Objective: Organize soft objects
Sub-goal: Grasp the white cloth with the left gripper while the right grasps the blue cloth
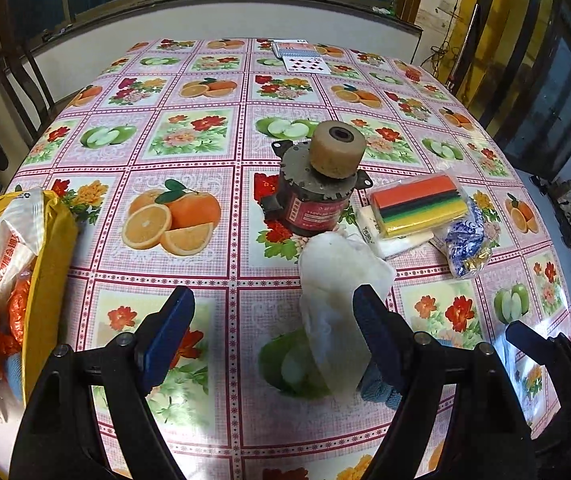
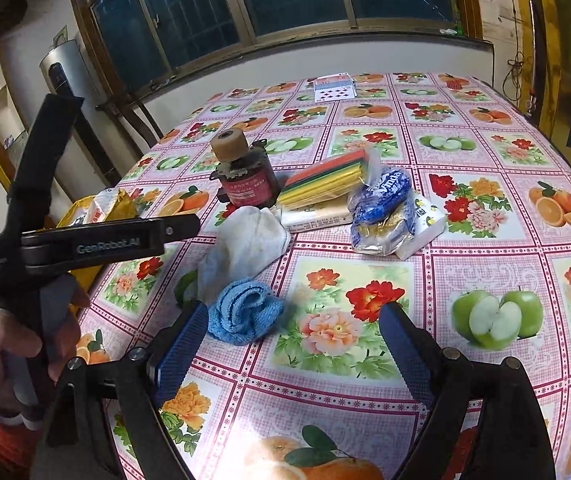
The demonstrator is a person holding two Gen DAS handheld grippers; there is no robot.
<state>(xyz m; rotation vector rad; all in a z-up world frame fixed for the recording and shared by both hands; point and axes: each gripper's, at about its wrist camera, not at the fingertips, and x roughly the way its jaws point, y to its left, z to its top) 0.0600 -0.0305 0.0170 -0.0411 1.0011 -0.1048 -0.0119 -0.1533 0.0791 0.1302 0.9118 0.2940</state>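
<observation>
**Two tongs apart over the bench, cloths untouched**

Two sets of tongs hovered above the bench (image 2: 485, 152), which wore a fruit-and-flower oilcloth. Yellow bag (image 1: 51, 264) of packets sat at the left edge. Motor (image 1: 317, 184) with a tan roller stood mid-bench. White cloth (image 1: 337, 280) lay just in front of it, touching its base. Striped sponge pack (image 1: 419, 204) rested on tissue packs to the right. Blue cloth (image 2: 245, 312) lay crumpled against the white one. Left tongs (image 1: 273, 320) were spread, empty; right tongs (image 2: 293, 336) likewise, blue cloth just beside the left finger.
</observation>
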